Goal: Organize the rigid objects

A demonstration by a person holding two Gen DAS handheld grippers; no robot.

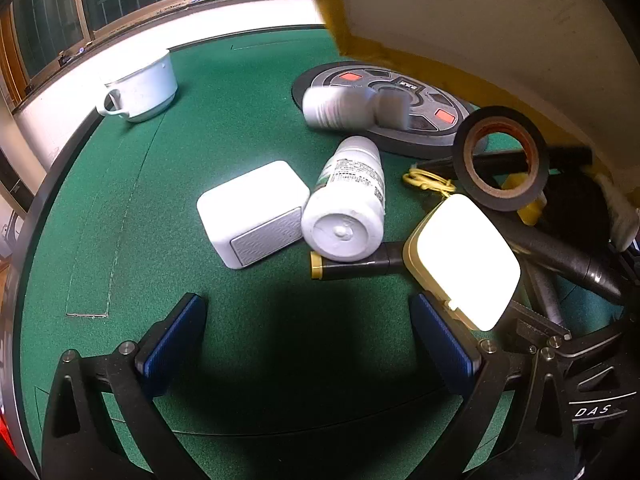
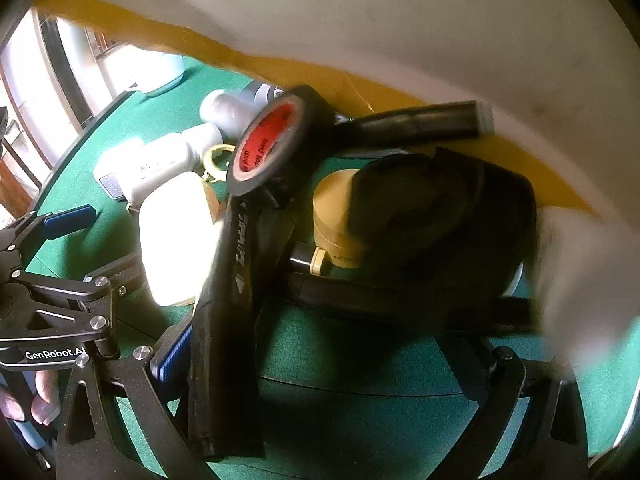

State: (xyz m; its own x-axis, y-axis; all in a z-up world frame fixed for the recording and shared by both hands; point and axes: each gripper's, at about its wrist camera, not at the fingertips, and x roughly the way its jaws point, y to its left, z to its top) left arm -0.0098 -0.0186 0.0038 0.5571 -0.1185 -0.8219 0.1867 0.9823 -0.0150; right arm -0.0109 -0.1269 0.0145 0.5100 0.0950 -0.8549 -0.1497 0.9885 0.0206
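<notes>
A green felt worktop (image 1: 248,92) carries a heap of hard goods beneath a tilted cream container with a yellow rim (image 1: 472,12). Largest on the felt is a round grey weight plate (image 1: 424,136) with red inserts, lying flat at the back, a blurred white bottle (image 1: 340,110) across it. A white ceramic cup (image 1: 140,88) with a loop handle stands well apart at the far left edge. In the middle a second white plastic bottle (image 1: 350,204), its printed label too small to read, lies on its side against a rounded white box (image 1: 250,212) with a textured grey end. To the right lie a glossy cream case (image 1: 464,260), overexposed, a black tape roll (image 1: 500,160) propped on edge, long black tubes (image 1: 560,256) and a yellow cord (image 1: 428,182).

The left gripper (image 1: 308,336) hovers over bare felt, its blue ribbed fingers (image 1: 176,336) apart and empty. The right gripper (image 2: 320,356), fingers spread, straddles a black tube (image 2: 228,280) resting against its left finger; a gold cylinder (image 2: 336,212) sits beyond. "GenRobot.AI" and "DAS" mark the tools.
</notes>
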